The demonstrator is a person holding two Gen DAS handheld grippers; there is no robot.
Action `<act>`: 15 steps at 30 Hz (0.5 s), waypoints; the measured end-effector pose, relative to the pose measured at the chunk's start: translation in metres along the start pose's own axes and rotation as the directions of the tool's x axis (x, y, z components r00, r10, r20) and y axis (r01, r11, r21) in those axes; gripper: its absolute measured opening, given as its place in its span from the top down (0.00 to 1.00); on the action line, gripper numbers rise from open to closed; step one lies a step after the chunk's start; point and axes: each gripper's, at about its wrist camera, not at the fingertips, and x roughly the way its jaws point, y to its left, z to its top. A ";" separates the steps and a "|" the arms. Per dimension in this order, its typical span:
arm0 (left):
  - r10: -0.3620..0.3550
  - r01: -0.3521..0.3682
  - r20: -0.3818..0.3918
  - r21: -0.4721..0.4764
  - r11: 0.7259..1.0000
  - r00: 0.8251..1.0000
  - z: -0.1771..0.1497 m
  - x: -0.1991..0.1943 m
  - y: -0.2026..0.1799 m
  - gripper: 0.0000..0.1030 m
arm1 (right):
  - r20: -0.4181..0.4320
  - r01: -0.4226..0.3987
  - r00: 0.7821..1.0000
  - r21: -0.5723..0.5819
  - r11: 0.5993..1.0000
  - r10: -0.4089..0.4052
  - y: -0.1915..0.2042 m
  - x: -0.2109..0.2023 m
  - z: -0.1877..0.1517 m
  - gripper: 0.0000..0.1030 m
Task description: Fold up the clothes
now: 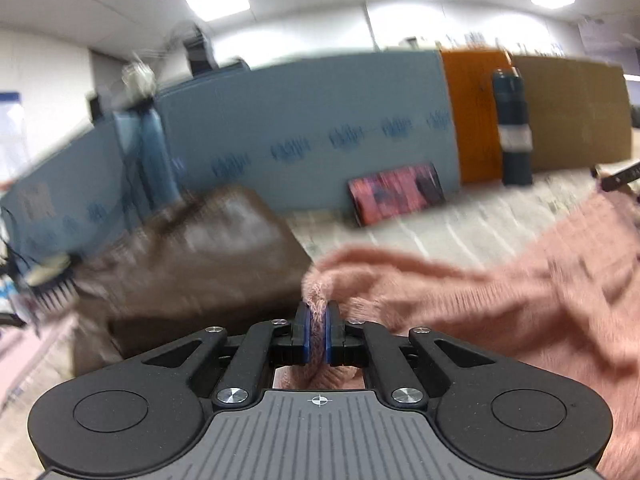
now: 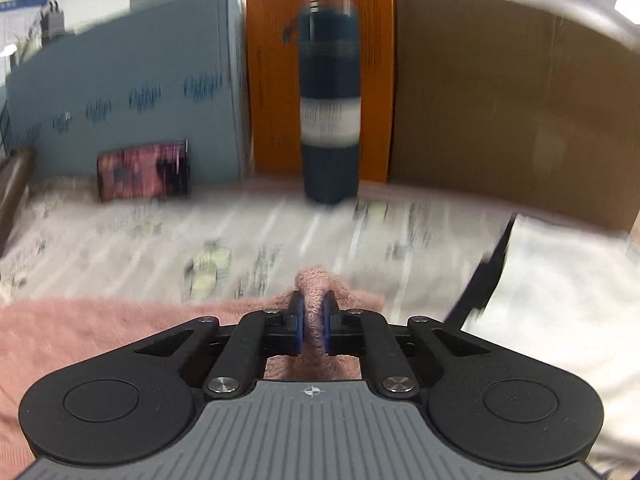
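Sweater (image 1: 520, 292), pink and fuzzy, spread over near part of desk (image 2: 280, 240), on pale patterned cover. Pinched in both grippers at once. Left gripper (image 1: 318, 330) clamped on bunched fold of knit, blue pads tight against it, tuft poking up above fingertips, more fabric trailing off to right edge of left view. Right gripper (image 2: 313, 320) likewise clamped on a fold, small roll of knit standing up between its fingers, rest of garment lying flat toward left near corner in right view. Brown bag (image 1: 208, 256) beside sweater on left side of desk, just beyond left gripper. Dark bottle (image 2: 330, 120) with white label upright at far edge, in front of orange panel (image 2: 276, 80). Pink-and-black box (image 2: 144, 170) leaning against blue board (image 2: 120, 80) at far edge, left of bottle. Cardboard (image 2: 500, 100) along far right. White cloth (image 2: 560, 300) with dark strip (image 2: 484, 280) at right edge of desk. Both views blurred.
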 end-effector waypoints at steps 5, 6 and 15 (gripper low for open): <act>0.061 -0.061 0.023 -0.014 0.998 0.998 0.015 0.013 0.013 0.95 | 0.147 0.099 0.984 0.014 0.995 -0.100 0.002 -0.009 0.019 0.92; 0.063 -0.063 -0.001 -0.002 0.998 0.998 0.014 0.020 0.013 0.95 | 0.146 0.126 0.981 0.015 0.992 -0.127 0.002 -0.005 0.018 0.92; 0.101 -0.073 -0.177 0.158 0.985 0.979 -0.003 0.059 -0.003 0.78 | -0.065 0.129 0.989 -0.017 0.991 -0.130 -0.002 0.045 0.001 0.80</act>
